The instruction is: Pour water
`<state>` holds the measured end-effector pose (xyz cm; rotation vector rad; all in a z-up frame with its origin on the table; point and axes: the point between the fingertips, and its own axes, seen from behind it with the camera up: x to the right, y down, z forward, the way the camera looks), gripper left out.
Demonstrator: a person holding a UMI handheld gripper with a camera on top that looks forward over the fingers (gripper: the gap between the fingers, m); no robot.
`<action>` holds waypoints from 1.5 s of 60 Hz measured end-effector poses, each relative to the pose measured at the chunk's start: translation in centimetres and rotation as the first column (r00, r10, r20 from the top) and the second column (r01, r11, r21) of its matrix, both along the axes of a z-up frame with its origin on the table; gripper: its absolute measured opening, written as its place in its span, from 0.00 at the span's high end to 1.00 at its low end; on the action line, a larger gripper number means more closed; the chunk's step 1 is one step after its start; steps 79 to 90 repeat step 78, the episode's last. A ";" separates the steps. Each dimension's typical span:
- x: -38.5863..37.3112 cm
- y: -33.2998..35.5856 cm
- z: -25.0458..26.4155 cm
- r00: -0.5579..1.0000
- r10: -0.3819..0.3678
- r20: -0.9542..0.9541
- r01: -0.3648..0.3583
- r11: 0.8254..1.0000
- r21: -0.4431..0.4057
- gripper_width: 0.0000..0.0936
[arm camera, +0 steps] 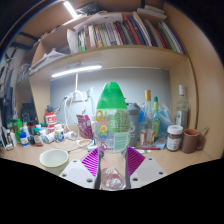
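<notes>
A clear plastic water bottle [112, 120] with a green top and a printed label stands upright between my fingers. My gripper [112, 153] is shut on its lower part, with the magenta pads [91, 160] pressing on both sides. The bottle's clear base shows low between the fingers. A white bowl [53, 158] sits on the desk just ahead and to the left of the left finger.
The desk [160, 156] is crowded at the back: small bottles and jars [30, 133] at the left, taller bottles [152, 112], a dark-lidded jar [175, 138] and a brown mug [192, 140] at the right. A shelf of books [120, 35] hangs above.
</notes>
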<state>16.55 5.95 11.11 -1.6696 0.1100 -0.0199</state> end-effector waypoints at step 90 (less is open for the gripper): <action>-2.7 -26.0 6.0 0.994 0.097 -0.042 -0.095 0.994 0.049 0.11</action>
